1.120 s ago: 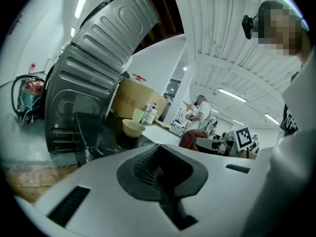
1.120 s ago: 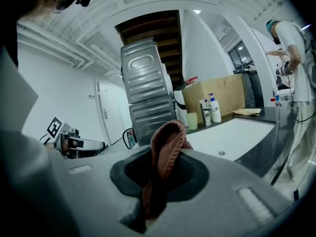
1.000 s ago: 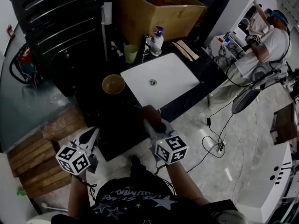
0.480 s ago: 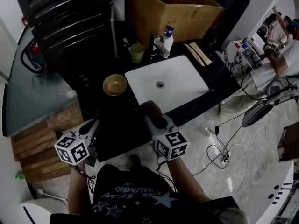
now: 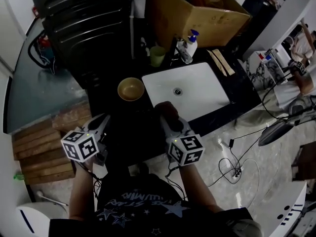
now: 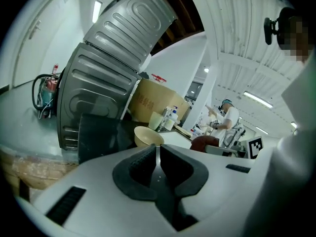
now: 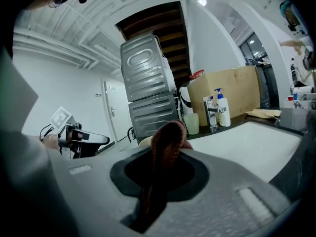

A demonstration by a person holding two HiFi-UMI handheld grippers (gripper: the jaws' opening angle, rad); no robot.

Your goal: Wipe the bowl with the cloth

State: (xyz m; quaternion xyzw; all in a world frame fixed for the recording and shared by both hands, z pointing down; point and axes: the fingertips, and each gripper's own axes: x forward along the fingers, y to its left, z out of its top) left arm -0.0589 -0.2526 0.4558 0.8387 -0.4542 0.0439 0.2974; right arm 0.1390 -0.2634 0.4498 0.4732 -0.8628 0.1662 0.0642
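Note:
A tan bowl [image 5: 131, 89] stands upright on the dark counter, left of the white sink [image 5: 197, 100]; it also shows in the left gripper view as the bowl [image 6: 148, 135]. My right gripper [image 5: 167, 115] is shut on a dark red-brown cloth [image 5: 165, 109], bunched between its jaws, near the sink's front left corner and a short way right of and nearer than the bowl. In the right gripper view the cloth [image 7: 166, 143] stands up between the jaws. My left gripper [image 5: 100, 125] hangs at the counter's near left edge, shut and empty, pointing toward the bowl.
A green cup [image 5: 157, 55], a soap pump bottle [image 5: 191, 42] and a faucet [image 5: 183, 53] stand behind the sink. A cardboard box [image 5: 197, 14] sits at the back. A large ribbed dark appliance [image 5: 84, 28] stands left. Cables [image 5: 237, 169] lie on the floor; a person [image 5: 301, 73] works at the far right.
The head view has shifted, so bowl and sink sit lower and further right in frame. Both grippers keep their places relative to the counter, the right one holding the cloth throughout.

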